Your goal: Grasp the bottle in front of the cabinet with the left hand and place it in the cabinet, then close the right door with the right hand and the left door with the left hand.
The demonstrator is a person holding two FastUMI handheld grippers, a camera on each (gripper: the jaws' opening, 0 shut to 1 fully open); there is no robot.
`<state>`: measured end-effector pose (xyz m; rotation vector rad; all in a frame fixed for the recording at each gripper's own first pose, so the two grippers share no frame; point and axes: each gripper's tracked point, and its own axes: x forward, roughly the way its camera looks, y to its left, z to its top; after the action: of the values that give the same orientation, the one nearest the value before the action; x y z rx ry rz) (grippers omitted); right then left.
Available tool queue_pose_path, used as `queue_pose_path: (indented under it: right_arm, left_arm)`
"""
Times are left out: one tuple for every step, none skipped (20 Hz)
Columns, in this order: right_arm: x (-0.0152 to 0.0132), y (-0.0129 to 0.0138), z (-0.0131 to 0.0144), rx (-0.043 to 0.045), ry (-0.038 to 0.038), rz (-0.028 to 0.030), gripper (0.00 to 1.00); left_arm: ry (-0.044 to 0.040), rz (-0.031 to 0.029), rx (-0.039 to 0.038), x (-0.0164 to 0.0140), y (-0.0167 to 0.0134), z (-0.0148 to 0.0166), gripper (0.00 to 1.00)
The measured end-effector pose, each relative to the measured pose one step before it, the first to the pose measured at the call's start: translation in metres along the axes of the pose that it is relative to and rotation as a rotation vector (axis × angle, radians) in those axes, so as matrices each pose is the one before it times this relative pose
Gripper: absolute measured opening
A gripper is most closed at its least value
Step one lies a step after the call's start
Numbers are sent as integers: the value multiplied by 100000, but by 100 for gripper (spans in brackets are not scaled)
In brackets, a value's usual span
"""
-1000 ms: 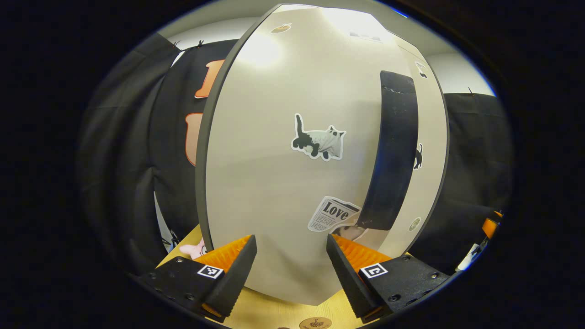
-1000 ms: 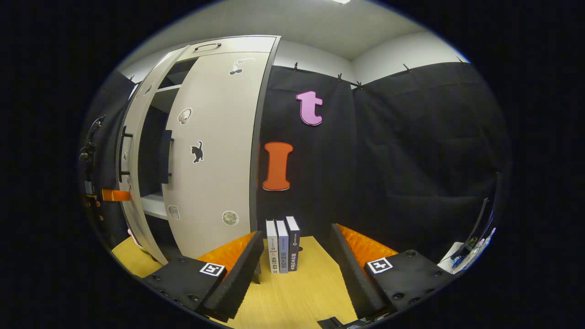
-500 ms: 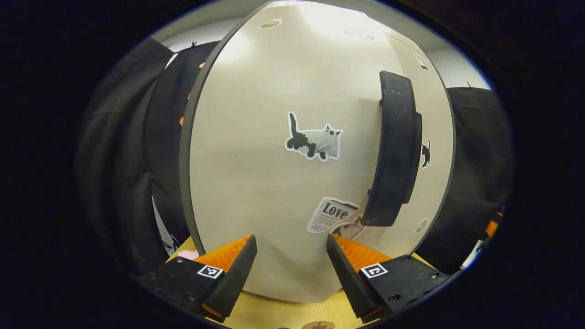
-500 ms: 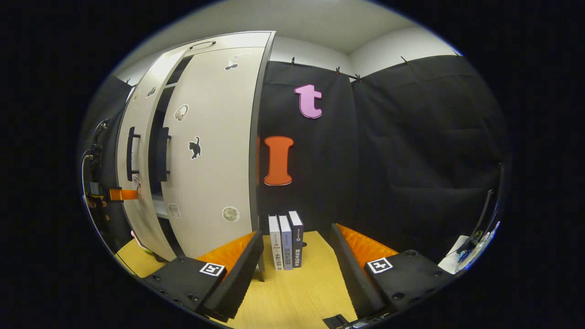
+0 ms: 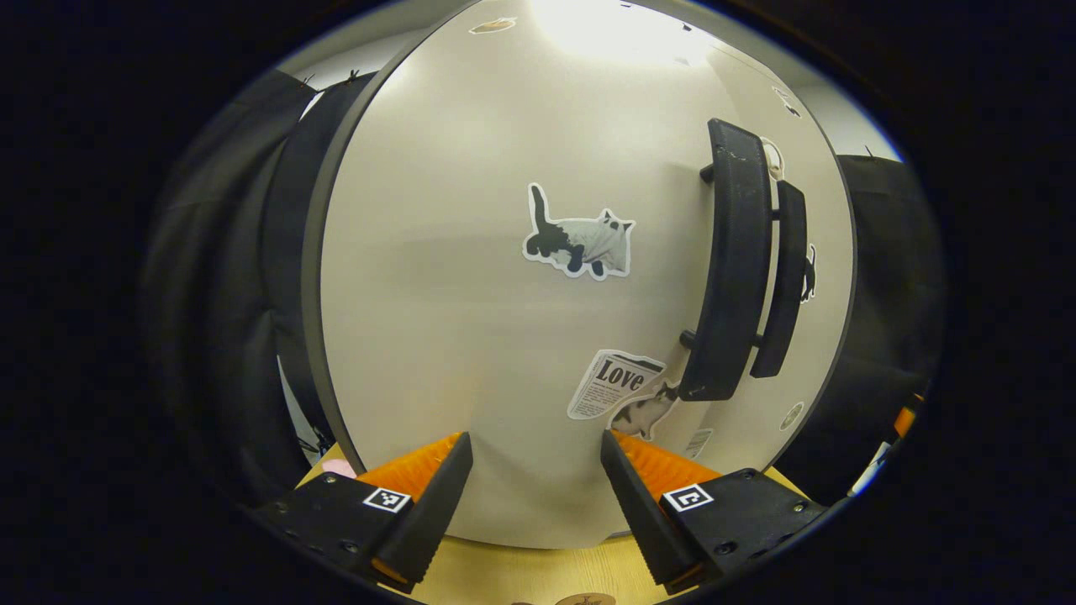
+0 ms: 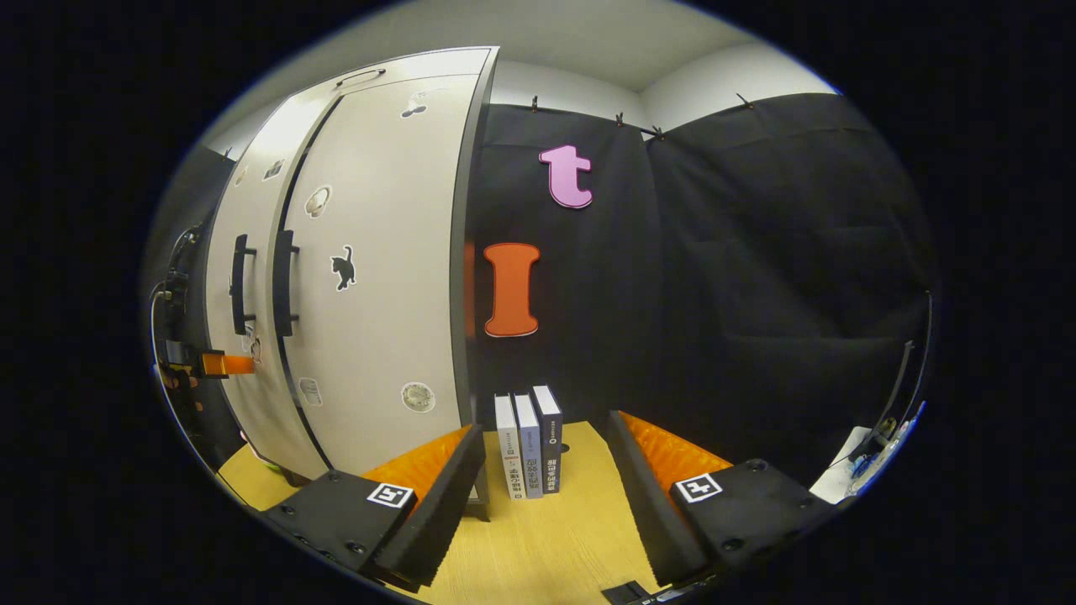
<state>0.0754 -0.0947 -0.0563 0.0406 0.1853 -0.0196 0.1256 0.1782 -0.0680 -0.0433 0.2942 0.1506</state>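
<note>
Facing the cabinet (image 5: 471,277) at close range, the left gripper (image 5: 536,466) has its fingers spread wide with nothing between them; the tips sit right at the face of the left door (image 5: 454,336), though actual contact cannot be confirmed. The right gripper (image 6: 545,458) is likewise wide open and empty, held over the wooden table (image 6: 538,538) and well clear of the cabinet. In the right gripper view both doors appear flush and shut, so the cabinet interior and the bottle are hidden. In the left gripper view, the left door carries a cat sticker (image 5: 578,239) and a newspaper sticker (image 5: 615,382), with two dark vertical handles (image 5: 730,260) side by side at the seam (one per door). The right gripper view adds the right door (image 6: 378,277) with a small black cat sticker (image 6: 341,267), three upright books (image 6: 530,444) just beside the cabinet's right side, and the left gripper far off at the left edge, against the left door.
</note>
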Motion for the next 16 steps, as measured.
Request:
queue_pose_path:
  right_arm:
    - [167, 166, 249, -81, -35, 548, 97]
    - [90, 210, 161, -267, 22, 498, 97]
    - [127, 117, 183, -388, -15, 482, 97]
    - [34, 175, 251, -384, -34, 371, 97]
    - [59, 95, 266, -268, -13, 439, 97]
    - [2, 151, 234, -152, -71, 554, 97]
    - [13, 154, 250, -183, 233, 613, 97]
    - [-75, 141, 201, -186, 322, 465, 97]
    - [45, 49, 308, -23, 239, 393, 97]
    - [-74, 154, 362, 171, -267, 539, 97]
    - [-87, 198, 448, 118, -694, 479, 97]
    - [-113, 132, 464, -71, -820, 387, 97]
    - [-146, 83, 368, -391, -689, 269, 97]
    - [-185, 93, 380, -626, -478, 291, 97]
    - [-150, 230, 364, -447, -332, 565, 97]
    - [-215, 279, 353, -171, -593, 734, 97]
  left_arm:
    - [113, -380, -475, -65, -56, 119, 94]
    - [-451, -592, -805, -117, -51, 77, 94]
    - [-300, -462, -908, -114, -21, 73, 94]
    - [-182, -241, -721, 92, 12, -46, 94]
    - [-47, 188, -265, 102, -6, -62, 94]
    - [79, 10, 453, 253, 1, -204, 94]
    - [-285, 142, 748, -34, 68, 150, 94]
    - [-404, 327, 706, -73, -15, 162, 94]
    - [-279, 317, 563, -38, -25, 89, 94]
    - [-590, 214, 330, 91, 36, 29, 94]
    - [-1040, 159, 16, 10, -4, 246, 94]
    - [-1082, 153, -116, 75, 11, 114, 94]
    - [-913, 286, -73, 23, 17, 225, 94]
    - [-1079, 316, -162, 13, 53, 125, 94]
    - [-1352, 23, -33, 77, -65, 245, 94]
    - [-1635, -164, 133, 47, -11, 281, 94]
